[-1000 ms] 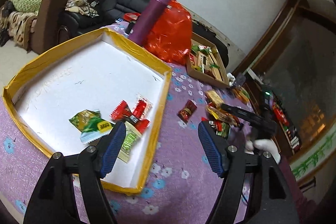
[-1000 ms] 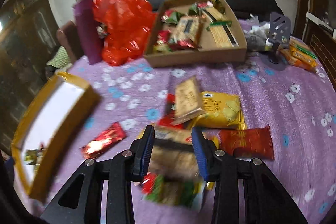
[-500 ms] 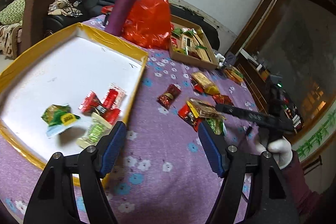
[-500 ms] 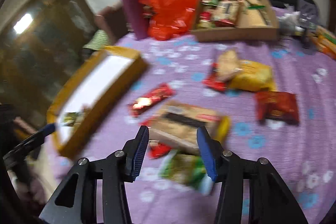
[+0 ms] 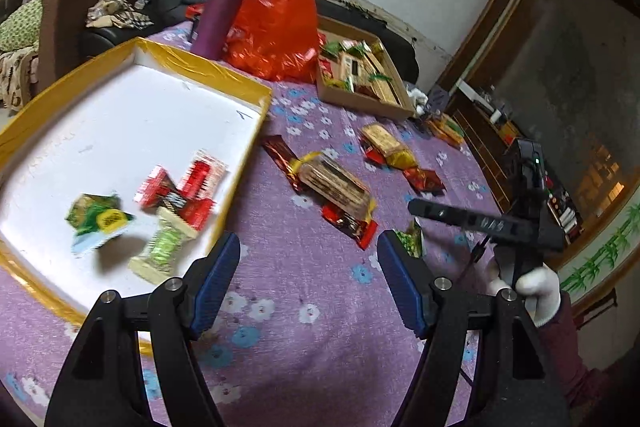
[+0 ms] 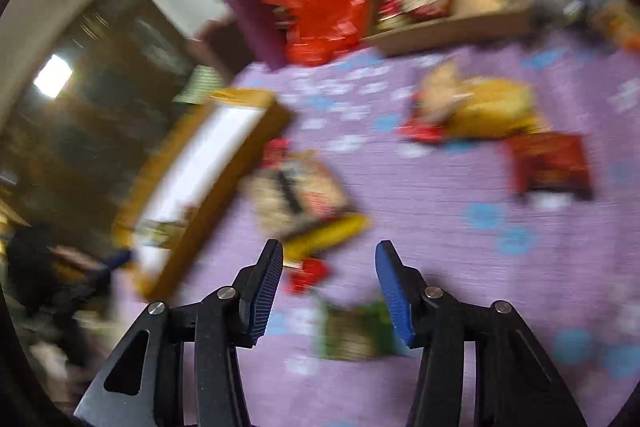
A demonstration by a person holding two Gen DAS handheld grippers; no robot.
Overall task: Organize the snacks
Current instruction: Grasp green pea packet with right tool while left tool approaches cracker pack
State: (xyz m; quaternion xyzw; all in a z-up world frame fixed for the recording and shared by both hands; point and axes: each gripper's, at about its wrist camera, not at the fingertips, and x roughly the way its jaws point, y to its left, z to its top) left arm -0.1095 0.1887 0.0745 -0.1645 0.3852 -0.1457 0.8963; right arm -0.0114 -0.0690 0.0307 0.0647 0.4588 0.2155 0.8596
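Purple cloth with a white and blue flower print [image 5: 304, 279] covers the table. Seen from the left wrist, the left gripper [image 5: 309, 261] hangs above the cloth with its blue-padded jaws spread and nothing between them. At ten o'clock from it sits a yellow-rimmed tray [image 5: 208, 73] with a white floor, holding a few small snack packets [image 5: 176, 195] in red and green wrappers near its lower right corner. At twelve o'clock from the gripper, loose on the cloth, a tan biscuit pack [image 5: 334, 183] lies across red wrappers. Farther off at one o'clock lie a gold pack [image 5: 386, 143] and a red pack [image 5: 424, 179]. At the far edge of the table stand a purple bottle [image 5: 226, 1], a red plastic bag [image 5: 276, 27] and a cardboard box [image 5: 368, 99] full of snacks. At three o'clock a white-gloved hand [image 5: 536, 287] holds the right gripper's black body.

The right wrist view is blurred. The right gripper [image 6: 328, 259] has just been opening; its jaws stand apart with nothing pressed between the pads. A green packet [image 6: 356, 327] lies on the cloth below the jaws, at six o'clock from their tips.
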